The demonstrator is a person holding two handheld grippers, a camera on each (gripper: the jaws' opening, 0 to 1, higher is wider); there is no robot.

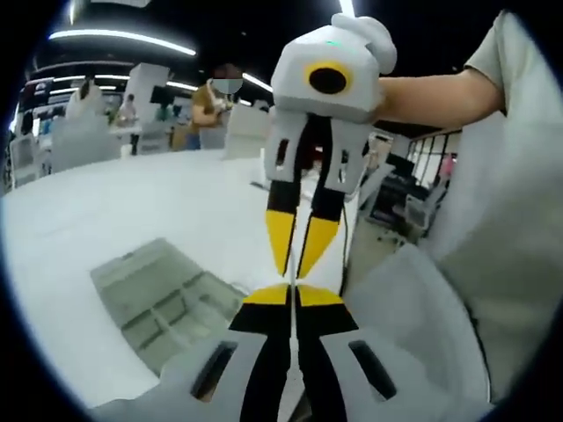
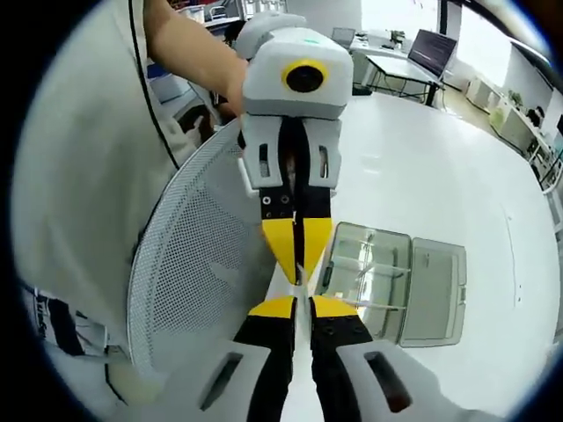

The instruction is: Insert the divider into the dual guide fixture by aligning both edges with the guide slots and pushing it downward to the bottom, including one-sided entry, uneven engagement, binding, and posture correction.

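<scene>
Both hand-held grippers, left (image 1: 293, 294) and right (image 2: 300, 303), are clenched tip-to-tip, pinching what I can't tell; fixture (image 2: 396, 280) lies below on the worktop (image 2: 457, 176), right-side nearer.

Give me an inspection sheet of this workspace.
Surface: white table, mostly bare.
Job's things: clear plastic compartmented fixture lying flat; divider not clearly made out.
Clutter: nothing seen.
Grippers: left gripper jaws together; right gripper nearly closed, grip unclear; tips meet above the table edge.
Cables: none clearly seen.
Surroundings: white mesh chair back, person's arm, desks and monitors behind.
</scene>
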